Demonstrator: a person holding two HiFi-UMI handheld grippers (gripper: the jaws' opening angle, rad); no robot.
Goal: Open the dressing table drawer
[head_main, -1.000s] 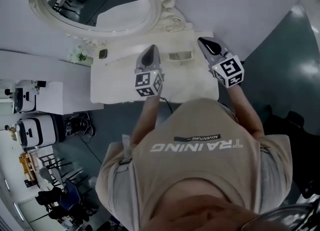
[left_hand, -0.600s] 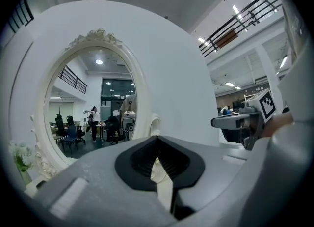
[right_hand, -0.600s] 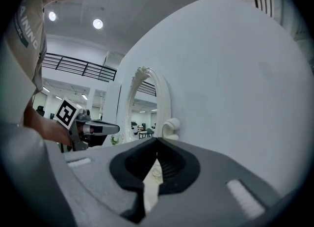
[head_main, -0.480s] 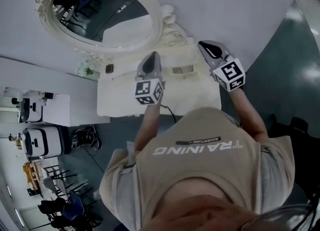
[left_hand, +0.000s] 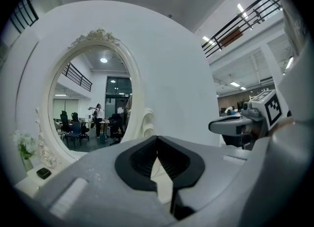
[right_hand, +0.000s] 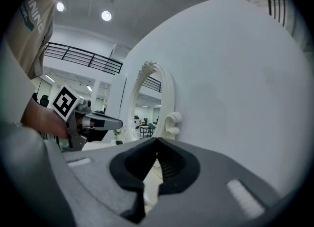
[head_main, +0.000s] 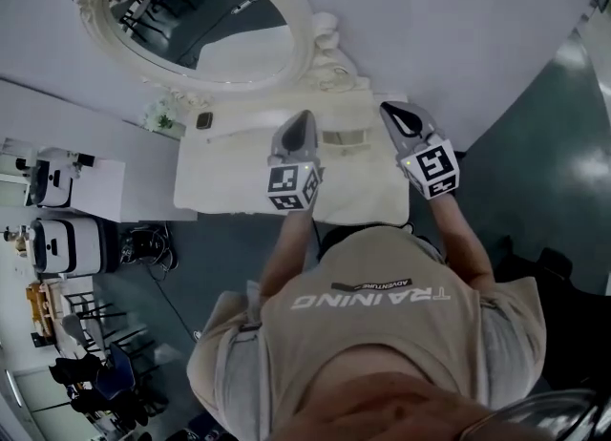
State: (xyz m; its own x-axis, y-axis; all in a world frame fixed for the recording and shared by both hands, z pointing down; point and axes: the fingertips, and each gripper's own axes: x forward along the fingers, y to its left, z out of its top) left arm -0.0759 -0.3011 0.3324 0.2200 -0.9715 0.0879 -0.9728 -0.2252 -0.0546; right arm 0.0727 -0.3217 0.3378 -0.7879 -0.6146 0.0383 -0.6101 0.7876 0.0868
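The white dressing table (head_main: 229, 177) stands against the wall under its ornate oval mirror (head_main: 205, 19). From above I see only its top; the drawer front is hidden in every view. My left gripper (head_main: 302, 116) is held level over the middle of the tabletop, its jaws shut on nothing. My right gripper (head_main: 389, 107) hovers over the table's right end, also shut and empty. The left gripper view faces the mirror (left_hand: 93, 103) and catches the right gripper (left_hand: 235, 123) alongside. The right gripper view shows the left gripper (right_hand: 95, 122) and the mirror frame (right_hand: 149, 103).
A small potted plant (head_main: 164, 122) and a small dark object (head_main: 203, 121) sit at the table's back left, and a shallow pale tray (head_main: 344, 136) lies between the grippers. Cables (head_main: 148, 243) hang beside the table. A white desk with machines (head_main: 67, 239) and chairs (head_main: 95, 372) stand at left.
The left gripper has drifted a little across the tabletop and slightly up. The right gripper has kept its place. Both stay shut.
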